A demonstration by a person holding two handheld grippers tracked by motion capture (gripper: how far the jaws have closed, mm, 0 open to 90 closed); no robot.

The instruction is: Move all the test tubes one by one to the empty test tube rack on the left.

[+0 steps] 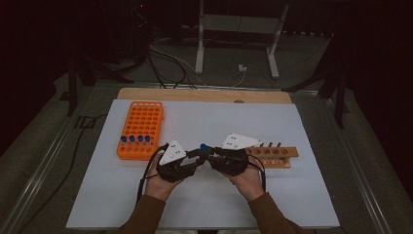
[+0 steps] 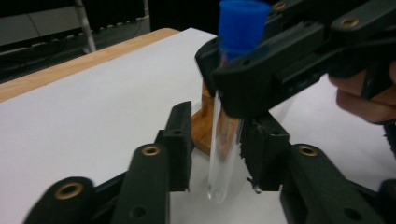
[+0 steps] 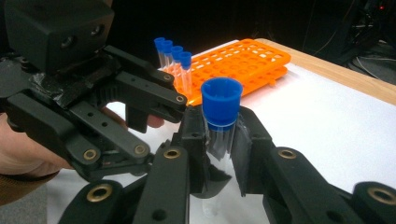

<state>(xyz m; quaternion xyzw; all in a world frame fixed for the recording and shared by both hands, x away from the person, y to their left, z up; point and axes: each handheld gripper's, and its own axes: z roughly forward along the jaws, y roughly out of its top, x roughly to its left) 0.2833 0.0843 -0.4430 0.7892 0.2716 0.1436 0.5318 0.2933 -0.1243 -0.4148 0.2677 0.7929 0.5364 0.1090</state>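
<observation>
A clear test tube with a blue cap (image 1: 202, 147) stands upright above the white mat, between both grippers. My right gripper (image 3: 218, 140) is shut on it just under the cap (image 3: 221, 100). My left gripper (image 2: 217, 140) reaches in from the opposite side, its jaws around the tube's lower glass (image 2: 223, 154). One left pad (image 2: 180, 140) stands clear of the glass and the other sits close against it, so the left gripper is open. In the high view the left gripper (image 1: 198, 157) and right gripper (image 1: 209, 155) meet tip to tip at mid table.
An orange tube rack (image 1: 141, 124) lies at the left with several blue-capped tubes (image 1: 135, 140) in its near row. A wooden rack (image 1: 272, 155) sits just right of the right hand. The white mat (image 1: 204, 200) covers the table, and a wooden edge (image 1: 204, 95) runs along the back.
</observation>
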